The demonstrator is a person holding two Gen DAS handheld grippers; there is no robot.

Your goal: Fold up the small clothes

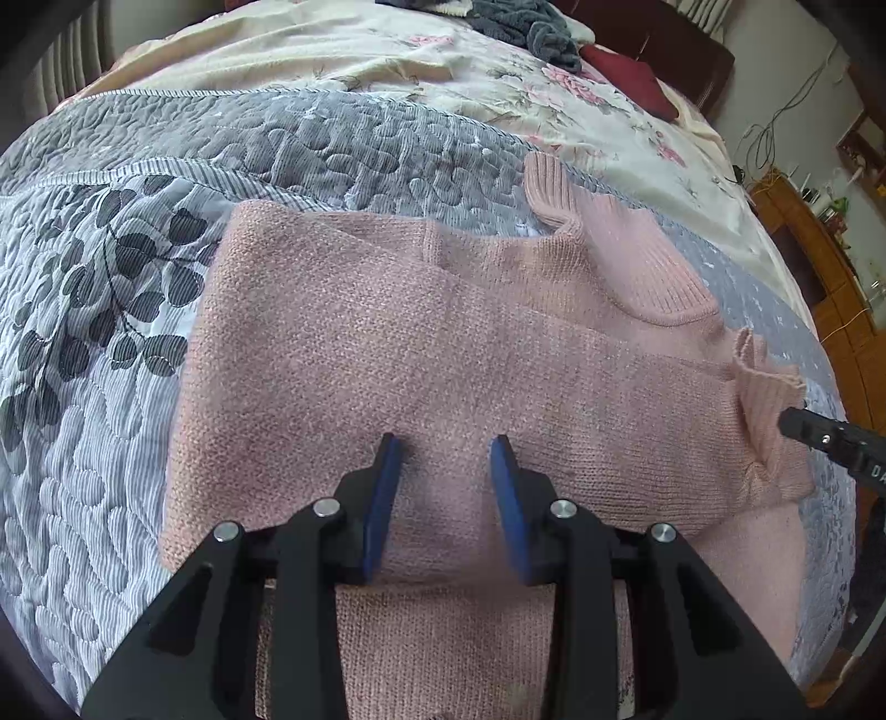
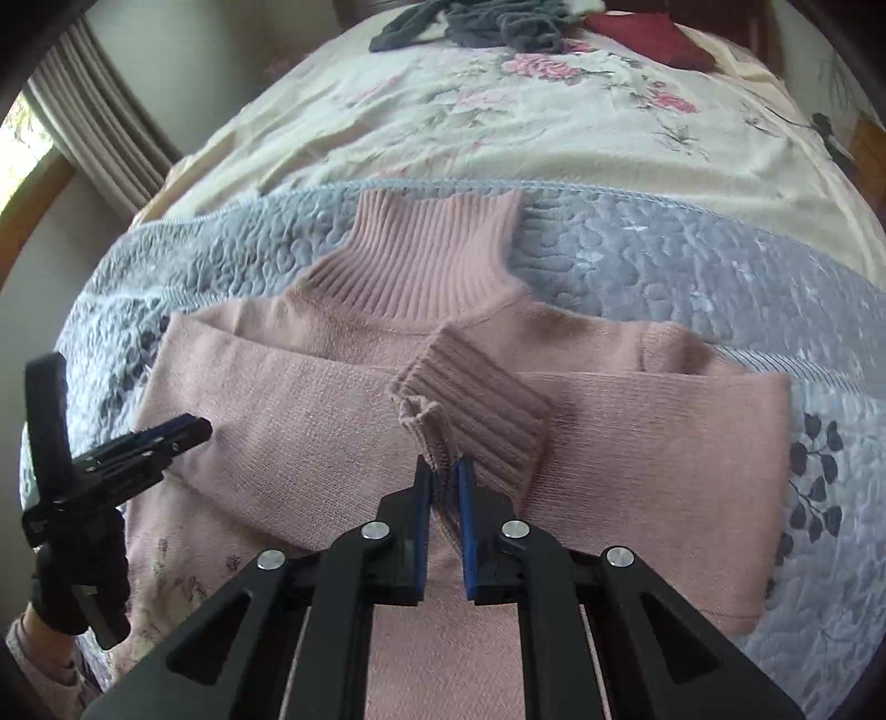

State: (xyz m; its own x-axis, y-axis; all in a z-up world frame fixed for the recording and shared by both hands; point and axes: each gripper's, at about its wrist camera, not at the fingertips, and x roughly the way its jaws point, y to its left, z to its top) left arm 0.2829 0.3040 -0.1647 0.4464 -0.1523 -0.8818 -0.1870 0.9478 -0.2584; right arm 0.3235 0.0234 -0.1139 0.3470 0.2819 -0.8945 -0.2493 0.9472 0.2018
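The pink knitted turtleneck sweater (image 2: 332, 421) is lying flat on the grey-and-white quilted leaf-print bedspread (image 1: 83, 387), collar pointing up the bed, with both sleeves already crossing its chest. It is looking soft, light and stretchy, so it is likely sagging and dragging wherever it is lifted by one point. The thicker ribbed parts, cuff and hem, are probably offering the firmest hold.

The right gripper (image 2: 443, 476) is pinching the ribbed pink sleeve cuff (image 2: 476, 404) between its blue pads, jaws nearly together. The left gripper (image 1: 446, 443) is hovering over the folded sleeve with its jaws apart, holding nothing.

Further up the bed, a cream floral sheet (image 2: 498, 127), a heap of dark grey-blue knitwear (image 2: 498, 22) and a dark red cushion (image 2: 653, 39) are sitting well apart from the sweater. Nothing is blocking the fold; only the two grippers are working near each other.
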